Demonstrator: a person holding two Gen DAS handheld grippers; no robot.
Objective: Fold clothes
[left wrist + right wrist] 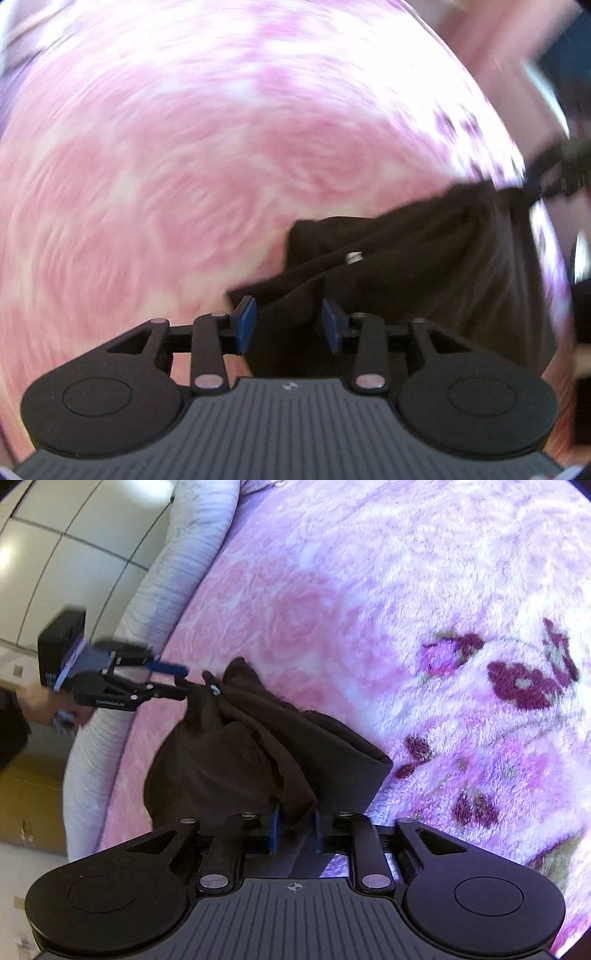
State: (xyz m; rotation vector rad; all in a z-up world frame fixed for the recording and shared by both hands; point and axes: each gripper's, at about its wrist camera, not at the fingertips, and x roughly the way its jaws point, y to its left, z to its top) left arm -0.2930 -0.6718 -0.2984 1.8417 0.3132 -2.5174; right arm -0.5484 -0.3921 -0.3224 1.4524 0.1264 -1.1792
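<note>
Left gripper pinches bunched edge of dark brown soft fabric garment; right gripper pinches opposite edge, cloth slung between them just above pink floral fleece bed blanket. Limp, light, sags and creases; judged best held at corners or hems. Bed edge with white ribbed mattress side near left; open blanket to right.

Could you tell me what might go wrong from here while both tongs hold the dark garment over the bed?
The left tongs pinch only a thin edge of the dark garment, so it could slip free. The cloth hangs bunched between them and the right tongs, so creases may get folded in. It hangs near the bed edge and could drop off.
</note>
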